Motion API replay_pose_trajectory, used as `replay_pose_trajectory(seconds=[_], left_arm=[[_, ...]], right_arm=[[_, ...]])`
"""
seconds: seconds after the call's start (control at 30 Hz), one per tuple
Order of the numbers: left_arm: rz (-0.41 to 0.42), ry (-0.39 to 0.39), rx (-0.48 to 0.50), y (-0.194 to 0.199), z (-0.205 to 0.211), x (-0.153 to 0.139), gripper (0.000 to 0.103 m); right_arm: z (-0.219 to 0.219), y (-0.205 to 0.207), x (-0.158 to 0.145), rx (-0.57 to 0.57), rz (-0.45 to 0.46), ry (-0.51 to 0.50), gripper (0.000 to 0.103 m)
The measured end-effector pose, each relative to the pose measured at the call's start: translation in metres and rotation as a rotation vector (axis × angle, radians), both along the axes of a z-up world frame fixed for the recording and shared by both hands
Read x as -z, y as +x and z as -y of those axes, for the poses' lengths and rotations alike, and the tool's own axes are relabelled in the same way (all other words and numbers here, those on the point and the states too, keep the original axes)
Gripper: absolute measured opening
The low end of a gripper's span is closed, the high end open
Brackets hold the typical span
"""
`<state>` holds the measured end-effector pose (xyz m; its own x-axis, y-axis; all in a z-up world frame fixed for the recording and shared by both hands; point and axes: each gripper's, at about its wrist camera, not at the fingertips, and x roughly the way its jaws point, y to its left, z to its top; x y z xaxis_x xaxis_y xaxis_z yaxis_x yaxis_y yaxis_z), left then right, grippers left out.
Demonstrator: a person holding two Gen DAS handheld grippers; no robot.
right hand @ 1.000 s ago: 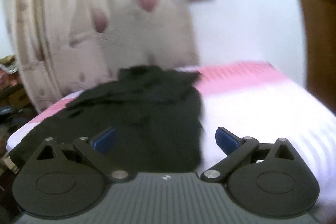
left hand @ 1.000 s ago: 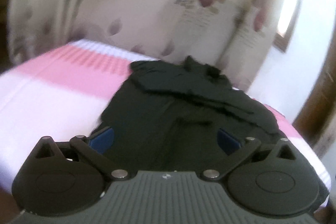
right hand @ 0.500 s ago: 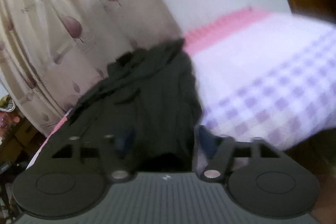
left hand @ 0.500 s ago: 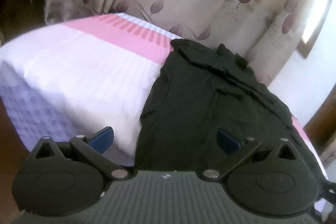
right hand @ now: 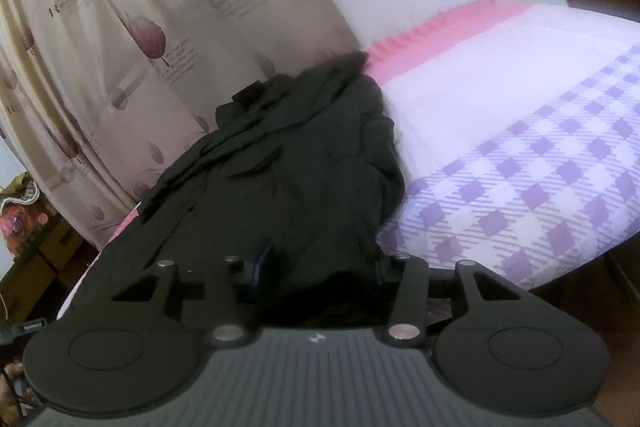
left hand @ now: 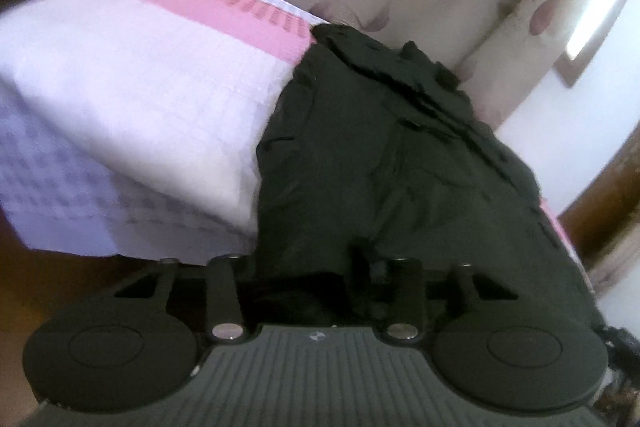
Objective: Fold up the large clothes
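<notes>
A black garment (left hand: 380, 155) lies lengthwise on the bed, its near hem hanging over the front edge. In the left wrist view my left gripper (left hand: 316, 267) is at the hem's left corner. Its jaws are closing, with dark cloth bunched between them and hiding the pads. In the right wrist view the same garment (right hand: 312, 155) runs away from my right gripper (right hand: 320, 263). This gripper sits at the hem's right corner, jaws closing, and its blue pads (right hand: 260, 261) press a fold of the cloth from both sides.
The bed's sheet (left hand: 140, 87) is pink at the far end and white and purple check near me (right hand: 540, 179). A leaf-print curtain (right hand: 120, 27) hangs behind the bed. Dark wooden furniture (left hand: 600, 195) stands at the right, and boxes and clutter (right hand: 24, 223) at the left.
Both grippers came down to the near hem of the garment and drew their jaws in from wide open onto the cloth. Both wrists rolled a little.
</notes>
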<state>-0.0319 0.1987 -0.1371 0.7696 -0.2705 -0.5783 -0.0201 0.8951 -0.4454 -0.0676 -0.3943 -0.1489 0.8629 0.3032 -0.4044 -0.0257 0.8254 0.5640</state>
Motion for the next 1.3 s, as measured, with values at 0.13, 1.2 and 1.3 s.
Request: replay_pose_trajectory(seconds=[0.13, 1.2, 1.3], left_arm=[[0.023, 0.132, -0.021, -0.012, 0.019, -0.021, 0.032], [0.09, 0.321, 0.038, 0.0, 0.058, -0.036, 0.058], [0.083, 0.299, 0.031, 0.003, 0.053, -0.035, 0.057]], right_arm=[[-0.004, 0.0, -0.004, -0.003, -0.008, -0.021, 0.045], [-0.004, 0.015, -0.001, -0.036, -0.039, 0.076, 0.029], [0.003, 0.012, 0.002, -0.026, -0.033, 0.132, 0.027]])
